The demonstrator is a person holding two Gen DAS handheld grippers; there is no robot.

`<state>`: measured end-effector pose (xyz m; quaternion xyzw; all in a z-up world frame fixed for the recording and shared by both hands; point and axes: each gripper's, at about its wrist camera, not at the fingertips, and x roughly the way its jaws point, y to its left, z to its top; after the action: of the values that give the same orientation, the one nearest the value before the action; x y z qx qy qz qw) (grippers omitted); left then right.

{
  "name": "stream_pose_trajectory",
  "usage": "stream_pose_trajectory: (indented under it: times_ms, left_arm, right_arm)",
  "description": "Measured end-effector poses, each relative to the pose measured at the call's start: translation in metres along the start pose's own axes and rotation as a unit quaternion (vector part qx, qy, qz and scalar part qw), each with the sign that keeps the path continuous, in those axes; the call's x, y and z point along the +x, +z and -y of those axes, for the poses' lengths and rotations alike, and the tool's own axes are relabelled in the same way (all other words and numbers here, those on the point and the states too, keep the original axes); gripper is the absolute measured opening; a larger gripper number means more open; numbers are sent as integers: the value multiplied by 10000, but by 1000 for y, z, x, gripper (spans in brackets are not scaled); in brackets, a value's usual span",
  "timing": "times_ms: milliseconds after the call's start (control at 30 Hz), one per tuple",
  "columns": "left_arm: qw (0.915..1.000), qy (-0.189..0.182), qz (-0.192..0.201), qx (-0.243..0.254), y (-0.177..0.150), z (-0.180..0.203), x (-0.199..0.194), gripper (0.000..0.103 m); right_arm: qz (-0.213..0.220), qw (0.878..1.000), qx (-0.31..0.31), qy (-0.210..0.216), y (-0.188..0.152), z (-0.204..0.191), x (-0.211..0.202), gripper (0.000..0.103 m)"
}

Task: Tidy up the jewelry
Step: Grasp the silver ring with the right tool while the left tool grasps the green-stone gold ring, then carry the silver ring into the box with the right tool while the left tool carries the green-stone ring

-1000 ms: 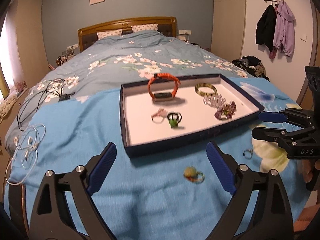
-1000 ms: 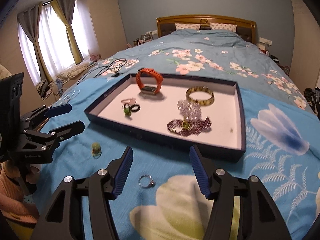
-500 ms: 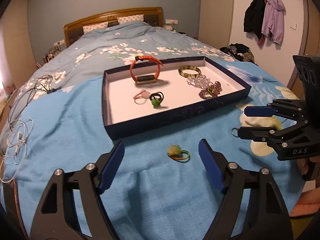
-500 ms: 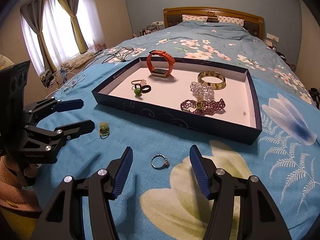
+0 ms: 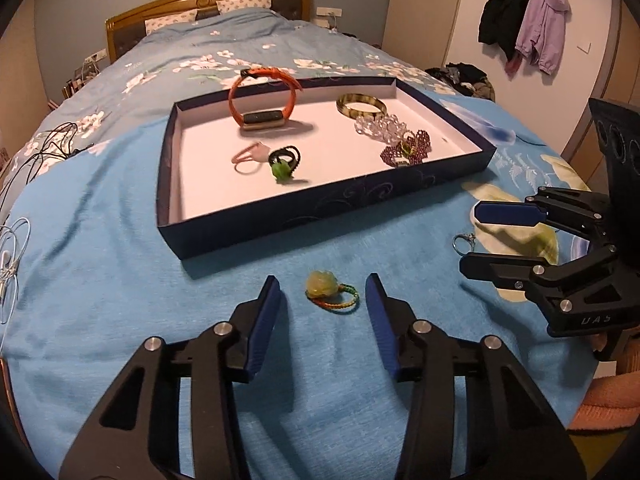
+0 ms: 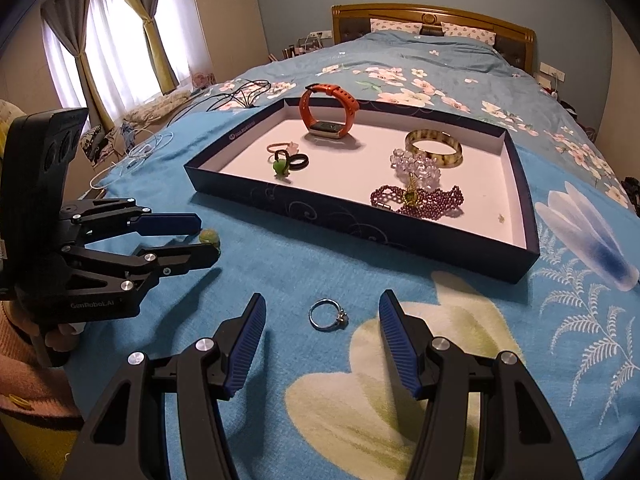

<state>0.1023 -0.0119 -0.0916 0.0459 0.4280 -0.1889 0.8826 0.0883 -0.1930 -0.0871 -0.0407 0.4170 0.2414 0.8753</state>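
- Mostly done: orange watch (image 5: 262, 98), bangle, beads etc. already laid in the shallow navy cardboard tray (image 5: 320, 216).
- 2 pcs left on the blue blanket: yellow-green bead ring on braided cord (image 5: 330, 290) w/ left gripper (image 5: 322, 300) spread around it, silver ring w/ small stone (probably) (image 6: 329, 315) framed by right gripper (image 6: 322, 316), also spread; nothing gripped.

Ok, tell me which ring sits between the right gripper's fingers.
The silver ring with a small stone, on the blanket between the open right gripper; the green-stoned braided ring sits before the left gripper.
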Motion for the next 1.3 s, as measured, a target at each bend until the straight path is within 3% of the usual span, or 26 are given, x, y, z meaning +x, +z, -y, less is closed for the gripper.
stream_pose_trajectory:
  times_ms: [167, 433, 767, 1300]
  left_arm:
    - [10000, -81, -37, 31, 2, 1, 3, 42]
    - [10000, -8, -40, 8, 3, 0, 5, 27]
    - [10000, 36, 16, 28, 1, 2, 2, 18]
    - [9998, 80, 157, 35, 0, 8, -4, 18]
  right_arm:
    - [-82, 9999, -65, 12, 1, -5, 4, 55]
    - [-162, 9997, -173, -95, 0, -11, 8, 49]
    - [-146, 9996, -104, -209, 0, -7, 7, 19]
    - [124, 9998, 8, -141, -1, -3, -4, 19]
